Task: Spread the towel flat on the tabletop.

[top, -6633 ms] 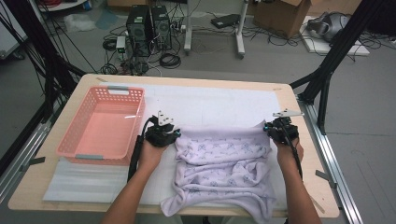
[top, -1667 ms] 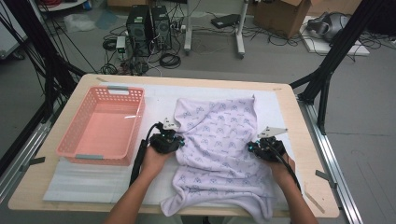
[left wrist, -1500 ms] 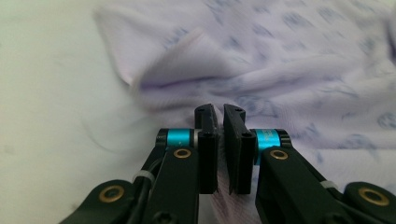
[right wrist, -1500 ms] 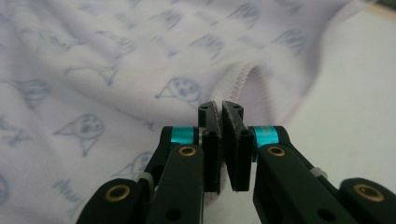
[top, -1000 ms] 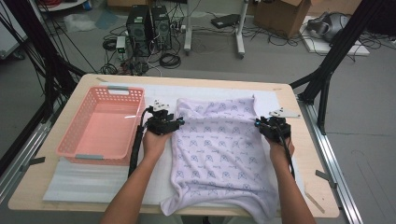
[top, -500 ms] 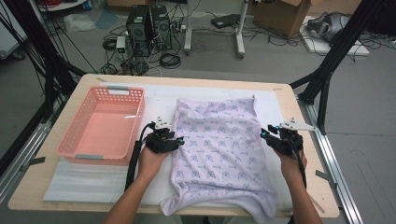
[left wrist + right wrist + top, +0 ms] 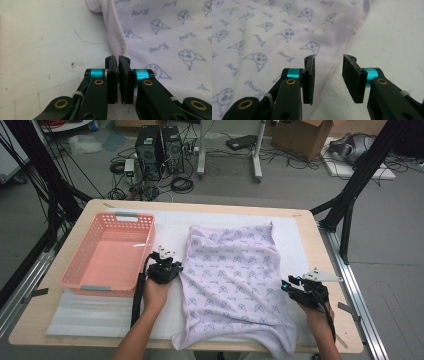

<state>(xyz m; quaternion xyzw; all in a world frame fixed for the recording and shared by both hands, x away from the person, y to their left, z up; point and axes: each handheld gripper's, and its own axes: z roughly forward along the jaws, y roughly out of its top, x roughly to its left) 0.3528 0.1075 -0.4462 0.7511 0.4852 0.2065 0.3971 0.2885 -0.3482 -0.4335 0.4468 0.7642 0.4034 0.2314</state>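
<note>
Pink basket point(image 7: 107, 252) is seen at the table's left, nothing inside it; its right wall is just beside the left gripper point(image 7: 167, 268). A lilac printed cloth point(image 7: 235, 280) is spread flat mid-table on a white mat point(image 7: 170, 227), its near corner hanging over the table's point(image 7: 320, 245) front edge.

Left gripper: jaws have just been closing and are pressed together on the cloth's ribbed left hem point(image 7: 117, 37), which is pinched between the pads point(image 7: 112, 75). In the left gripper view, bare mat is seen left of the hem.

Right gripper point(image 7: 295, 287) is placed at the cloth's right edge, near the front. Its jaws have just been opening a little and are held apart; the stitched hem point(image 7: 342, 60) lies under the gap, not gripped.

Open mat is left behind the cloth and along its right side; a bare strip of mat is also seen in front of the basket. Table edge is close to the right gripper.
</note>
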